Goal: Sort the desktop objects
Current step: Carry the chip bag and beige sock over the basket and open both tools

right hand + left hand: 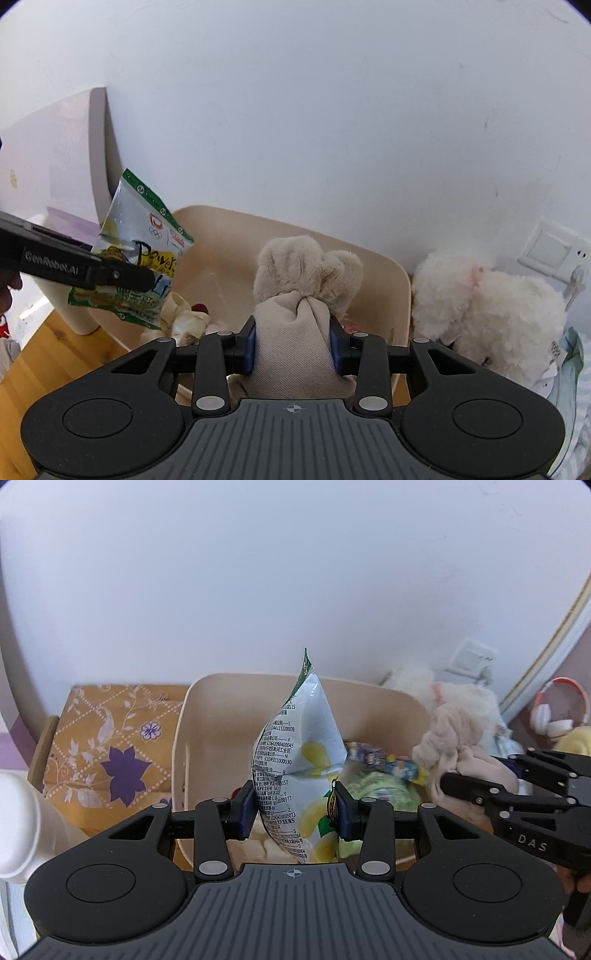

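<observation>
My left gripper (295,808) is shut on a pale blue and green snack bag (299,746) and holds it upright over the beige bin (207,709). The bag also shows in the right wrist view (140,251), at the left. My right gripper (293,343) is shut on a beige plush toy (306,280) and holds it above the same bin (391,273). In the left wrist view the right gripper (517,794) and its toy (458,738) are at the right. The bin holds snack packets (384,760) and pale items (184,321).
A white fluffy plush toy (487,302) lies right of the bin, by a wall socket (550,247). A yellow floral cushion (110,746) is left of the bin. White headphones (557,716) lie far right. A white bottle (22,827) stands near left. The wall is just behind.
</observation>
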`<action>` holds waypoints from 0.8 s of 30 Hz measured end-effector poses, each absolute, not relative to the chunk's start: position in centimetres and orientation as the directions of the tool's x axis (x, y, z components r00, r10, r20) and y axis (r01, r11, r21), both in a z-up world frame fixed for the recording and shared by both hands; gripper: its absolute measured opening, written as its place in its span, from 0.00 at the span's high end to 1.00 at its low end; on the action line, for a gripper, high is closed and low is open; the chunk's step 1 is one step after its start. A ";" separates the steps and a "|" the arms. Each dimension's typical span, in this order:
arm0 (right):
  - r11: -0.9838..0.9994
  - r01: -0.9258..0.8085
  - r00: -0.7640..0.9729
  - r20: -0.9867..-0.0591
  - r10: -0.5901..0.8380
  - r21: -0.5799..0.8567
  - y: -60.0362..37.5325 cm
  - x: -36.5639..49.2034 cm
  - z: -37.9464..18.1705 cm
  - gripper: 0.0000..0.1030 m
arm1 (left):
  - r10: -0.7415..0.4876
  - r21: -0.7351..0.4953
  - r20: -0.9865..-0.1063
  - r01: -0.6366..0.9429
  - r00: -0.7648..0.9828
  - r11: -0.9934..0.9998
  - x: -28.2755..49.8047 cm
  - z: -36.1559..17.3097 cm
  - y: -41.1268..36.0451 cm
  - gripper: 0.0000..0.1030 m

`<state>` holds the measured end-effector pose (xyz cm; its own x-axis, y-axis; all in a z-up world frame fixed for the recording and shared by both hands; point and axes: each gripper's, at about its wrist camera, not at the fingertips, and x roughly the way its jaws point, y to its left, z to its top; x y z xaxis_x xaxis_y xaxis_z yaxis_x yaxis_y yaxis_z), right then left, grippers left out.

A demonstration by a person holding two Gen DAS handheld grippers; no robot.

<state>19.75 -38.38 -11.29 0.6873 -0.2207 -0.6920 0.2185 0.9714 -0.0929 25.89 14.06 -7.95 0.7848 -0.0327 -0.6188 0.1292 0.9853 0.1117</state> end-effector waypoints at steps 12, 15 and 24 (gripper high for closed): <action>0.965 0.215 0.657 -0.709 -0.257 -0.150 -37.8 22.1 -13.2 0.47 | 0.064 0.198 -0.669 0.095 0.740 0.976 28.4 -11.2 13.3 0.57; 0.961 0.223 0.672 -0.689 -0.273 -0.163 -37.5 21.8 -12.8 0.41 | 0.053 0.169 -0.694 0.091 0.718 0.981 28.5 -11.3 13.3 0.39; 0.957 0.219 0.712 -0.639 -0.290 -0.189 -37.2 19.1 -11.4 0.09 | 0.063 0.150 -0.665 0.051 0.744 0.987 26.9 -10.1 13.8 0.28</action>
<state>19.10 -37.18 -11.40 0.7124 -0.2897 -0.6392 0.2194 0.9571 -0.1893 26.90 13.81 -10.08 0.7441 0.0630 -0.6650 0.0508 0.9873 0.1504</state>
